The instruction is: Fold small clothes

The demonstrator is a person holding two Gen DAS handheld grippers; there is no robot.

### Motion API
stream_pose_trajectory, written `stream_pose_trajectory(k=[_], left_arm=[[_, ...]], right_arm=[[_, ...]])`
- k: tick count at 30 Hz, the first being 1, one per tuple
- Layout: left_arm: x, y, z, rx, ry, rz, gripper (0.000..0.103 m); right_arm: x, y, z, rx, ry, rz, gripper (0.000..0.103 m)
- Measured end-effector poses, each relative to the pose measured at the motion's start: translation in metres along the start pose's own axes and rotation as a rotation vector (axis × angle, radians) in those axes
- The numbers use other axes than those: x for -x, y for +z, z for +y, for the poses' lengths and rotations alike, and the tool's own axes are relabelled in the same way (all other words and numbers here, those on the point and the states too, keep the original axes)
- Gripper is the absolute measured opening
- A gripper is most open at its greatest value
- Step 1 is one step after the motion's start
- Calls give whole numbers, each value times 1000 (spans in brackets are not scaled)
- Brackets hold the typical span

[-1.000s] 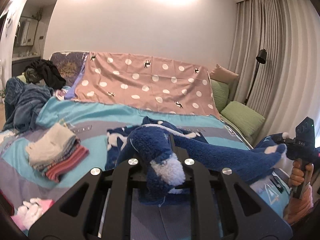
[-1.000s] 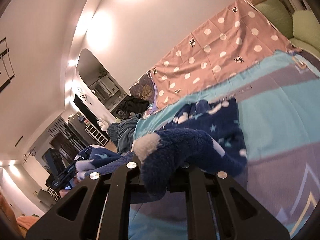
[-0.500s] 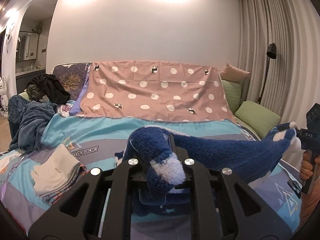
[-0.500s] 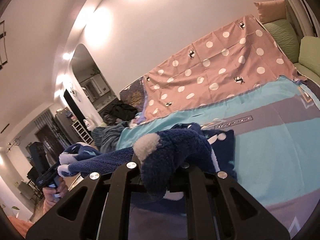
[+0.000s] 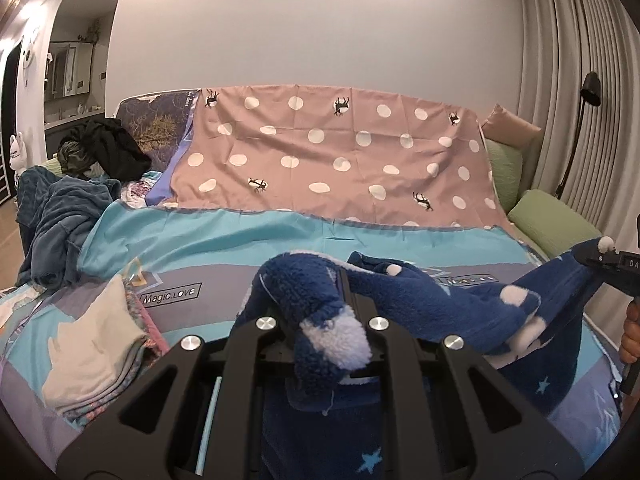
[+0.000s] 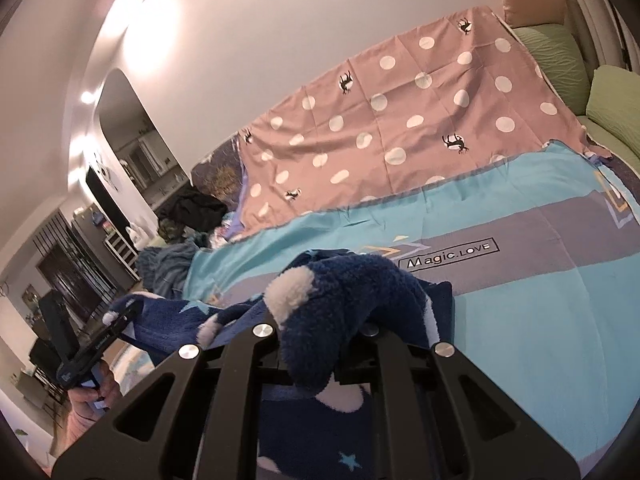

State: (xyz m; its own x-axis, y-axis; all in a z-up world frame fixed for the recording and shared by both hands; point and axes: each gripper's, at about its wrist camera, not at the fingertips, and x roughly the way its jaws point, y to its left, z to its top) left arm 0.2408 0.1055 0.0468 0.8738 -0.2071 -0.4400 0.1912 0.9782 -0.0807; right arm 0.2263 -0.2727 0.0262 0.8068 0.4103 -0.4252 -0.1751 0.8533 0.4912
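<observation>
Both grippers clamped on the fluffy navy garment (image 5: 440,304), left gripper (image 5: 334,328) and right gripper (image 6: 316,340) stretching it between them, seemingly above the bedspread (image 6: 540,320) ahead

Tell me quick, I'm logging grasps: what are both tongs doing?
Left tongs: shut on one end of the blue fleece garment.
Right tongs: shut on its other end.

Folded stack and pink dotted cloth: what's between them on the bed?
Left wrist view: only bare bedcover lies between the folded stack and the dotted cloth.
</observation>
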Motion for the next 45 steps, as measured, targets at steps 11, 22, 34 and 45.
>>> stream_pose_trajectory(k=[11,22,34,45], left_arm=[[-66,10,-6,-79,37,33,14],[-137,-4,15,-67,87,125,15],[-216,-34,33,-34,104,342,19],[-154,-18,2,-149,105,157,65]], right_arm=[[-56,20,-26,2,-71,20,11],[-125,23,-61,-39,-135,78,11],[-204,-3,-105,-48,-223,222,11],[-140,4,-78,11,-214,115,40]])
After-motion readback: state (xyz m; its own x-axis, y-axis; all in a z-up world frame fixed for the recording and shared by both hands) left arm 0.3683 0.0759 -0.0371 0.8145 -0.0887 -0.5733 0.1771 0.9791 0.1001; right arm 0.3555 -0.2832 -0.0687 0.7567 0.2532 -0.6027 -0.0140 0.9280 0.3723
